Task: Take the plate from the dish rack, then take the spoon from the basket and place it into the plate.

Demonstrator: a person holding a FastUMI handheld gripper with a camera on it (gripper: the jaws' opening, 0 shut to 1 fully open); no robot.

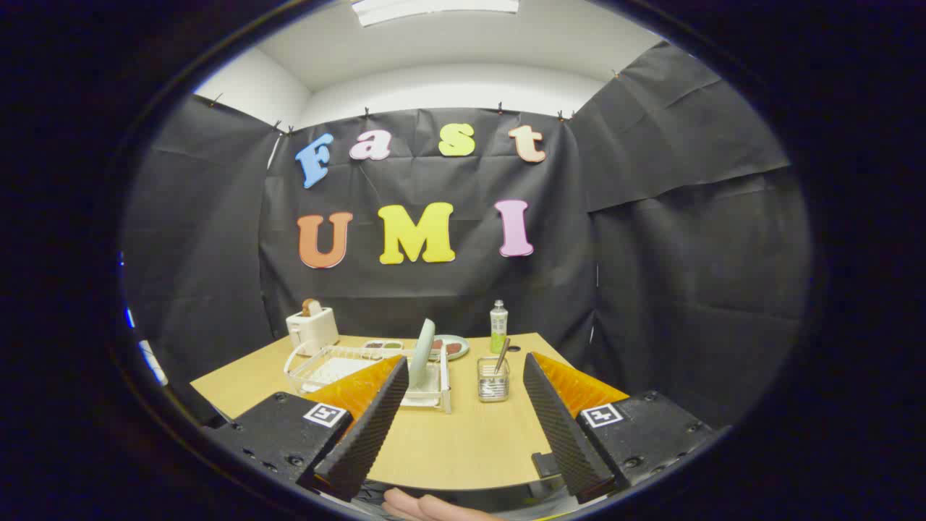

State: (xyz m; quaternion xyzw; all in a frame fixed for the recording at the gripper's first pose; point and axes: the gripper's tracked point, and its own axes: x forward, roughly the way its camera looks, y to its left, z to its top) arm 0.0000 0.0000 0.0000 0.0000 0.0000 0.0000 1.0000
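Note:
A pale green plate (422, 353) stands on edge in the white dish rack (318, 369), which sits on the wooden table (448, 441) just ahead of my left finger. To the right of the rack, a small wire basket (493, 382) holds a spoon (501, 356) that leans up out of it. My gripper (464, 370) is open, held back above the near part of the table. Its fingers (376, 416) stand wide apart with nothing between them. The basket lies beyond the gap; the plate is near the left fingertip.
A white toaster (312, 329) with bread stands at the far left of the table. Behind the rack are a small tray (383, 346) and a plate of food (453, 346). A green bottle (498, 327) stands at the back. A hand (423, 506) shows below the table's near edge.

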